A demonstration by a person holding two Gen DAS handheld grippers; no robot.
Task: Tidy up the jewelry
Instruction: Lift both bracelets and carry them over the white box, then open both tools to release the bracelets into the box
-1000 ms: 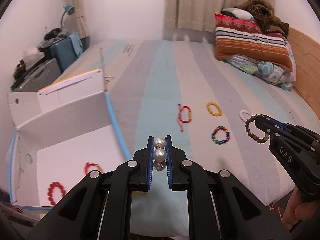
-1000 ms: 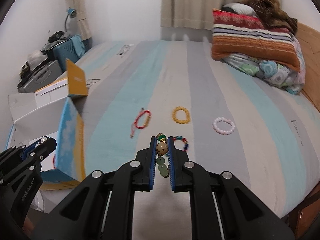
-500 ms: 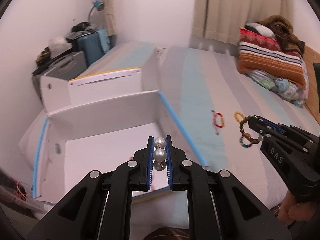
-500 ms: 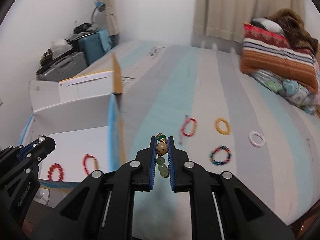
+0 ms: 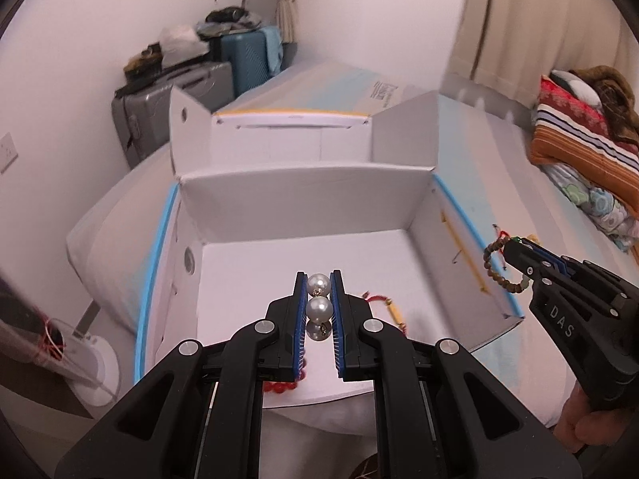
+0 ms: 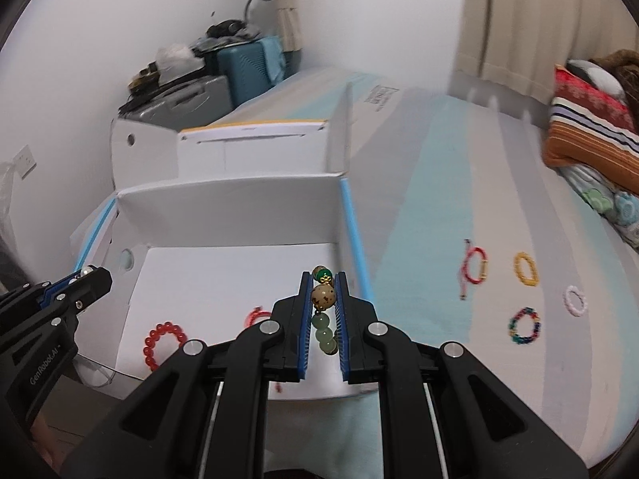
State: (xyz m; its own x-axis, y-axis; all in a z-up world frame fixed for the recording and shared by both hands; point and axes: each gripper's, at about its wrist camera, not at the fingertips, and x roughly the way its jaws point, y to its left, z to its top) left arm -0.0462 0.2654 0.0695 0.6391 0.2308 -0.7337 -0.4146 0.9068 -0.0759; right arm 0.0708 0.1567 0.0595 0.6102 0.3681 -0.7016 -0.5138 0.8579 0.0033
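The left gripper [image 5: 318,307] pinches a pearl bracelet [image 5: 318,306]; 3 pearls show in a line between its blue pads, which press on them from both sides. It hangs over the white floor of an open cardboard box [image 5: 303,195]. Under its jaws, toward 6 o'clock, lies a red bead bracelet [image 6: 164,343], and at 3 o'clock from the pearls a red cord bracelet [image 5: 385,304] rests on the box floor.

The right gripper [image 6: 324,311] is clamped on a brown and green bead bracelet [image 6: 323,311], with a speckled tan bead and pale green beads between its pads. It sits just above the box's right wall, and the bracelet's brown loop dangles from its tip in the left wrist view.

On the striped bed [image 6: 419,167], at 3 o'clock from the right gripper, lie 4 more bracelets: red [image 6: 474,265], yellow [image 6: 525,268], white [image 6: 576,300] and multicoloured [image 6: 524,325].
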